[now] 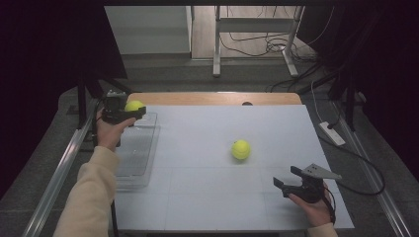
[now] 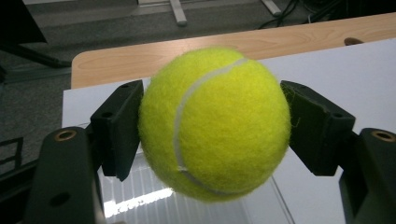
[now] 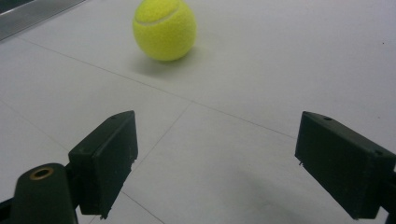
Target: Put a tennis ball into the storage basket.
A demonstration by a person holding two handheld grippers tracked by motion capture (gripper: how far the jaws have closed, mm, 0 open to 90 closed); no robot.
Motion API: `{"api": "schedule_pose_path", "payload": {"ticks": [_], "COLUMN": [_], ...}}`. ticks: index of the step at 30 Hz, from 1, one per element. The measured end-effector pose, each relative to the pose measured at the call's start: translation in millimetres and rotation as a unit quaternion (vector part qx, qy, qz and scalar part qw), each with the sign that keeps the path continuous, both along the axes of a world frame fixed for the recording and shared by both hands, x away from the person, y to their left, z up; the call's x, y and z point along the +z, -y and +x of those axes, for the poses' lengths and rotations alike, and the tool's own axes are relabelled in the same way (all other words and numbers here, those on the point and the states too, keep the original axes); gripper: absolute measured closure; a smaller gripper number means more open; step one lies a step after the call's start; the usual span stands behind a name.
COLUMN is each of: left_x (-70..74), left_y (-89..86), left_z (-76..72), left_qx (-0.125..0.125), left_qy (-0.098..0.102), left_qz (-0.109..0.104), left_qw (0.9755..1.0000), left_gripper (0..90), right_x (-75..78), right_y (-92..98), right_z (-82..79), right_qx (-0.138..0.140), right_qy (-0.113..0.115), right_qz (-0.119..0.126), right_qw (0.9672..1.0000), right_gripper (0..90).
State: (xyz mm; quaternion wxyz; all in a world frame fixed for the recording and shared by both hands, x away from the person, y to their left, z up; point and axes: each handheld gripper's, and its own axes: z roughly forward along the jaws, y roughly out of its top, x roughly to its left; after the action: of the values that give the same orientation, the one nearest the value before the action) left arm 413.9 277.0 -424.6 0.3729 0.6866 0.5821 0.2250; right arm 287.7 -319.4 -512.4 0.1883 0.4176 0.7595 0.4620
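In the high view, our left hand and the left gripper (image 1: 129,114) cover most of the held tennis ball (image 1: 133,105), so we see just its yellow top above the black jaws. The clear tray (image 1: 141,148) under it is hard to make out against the white table (image 1: 207,197); we catch its rims and a glare patch. In the left gripper view the ball (image 2: 215,123) hides the middle of the scene, and the tray shows as a ribbed clear surface (image 2: 154,205) cut off at the bottom edge.

Our left gripper is clenched on this ball, both pads pressed into its felt, at the far left of the table above the tray's far end.

Our right gripper (image 1: 286,177), near right, stands spread wide and touches nothing. A second tennis ball (image 3: 164,29) lies on the table ahead of it, well apart, near the table's middle.
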Motion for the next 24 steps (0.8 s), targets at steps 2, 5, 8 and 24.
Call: {"api": "schedule_pose_path", "payload": {"ticks": [2, 5, 8, 24], "left_x": [-0.6, -1.4, -2.4, -12.7], "left_y": [-3.0, -5.9, -9.8, -17.4], "left_z": [0.0, 0.4, 0.5, 7.2], "left_qx": [0.003, 0.005, 0.010, 0.016], "left_qy": [-0.001, -0.003, -0.008, -0.041], "left_qz": [-0.001, 0.003, 0.001, 0.014], "left_qw": [1.0000, 1.0000, 0.9999, 0.9989], "left_gripper": [27.0, 27.1, 27.1, 27.0], "right_x": [0.0, -0.1, 0.2, -1.2], "right_y": [0.0, -0.2, -0.3, -0.1], "right_z": [0.0, 0.0, -0.3, 0.8], "right_qx": [-0.001, -0.001, -0.001, -0.001], "right_qy": [0.000, 0.000, 0.001, -0.001], "right_qz": [0.000, -0.001, -0.001, -0.003], "right_qw": [1.0000, 1.0000, 1.0000, 1.0000], "right_gripper": [13.0, 13.0, 13.0, 13.0]}}
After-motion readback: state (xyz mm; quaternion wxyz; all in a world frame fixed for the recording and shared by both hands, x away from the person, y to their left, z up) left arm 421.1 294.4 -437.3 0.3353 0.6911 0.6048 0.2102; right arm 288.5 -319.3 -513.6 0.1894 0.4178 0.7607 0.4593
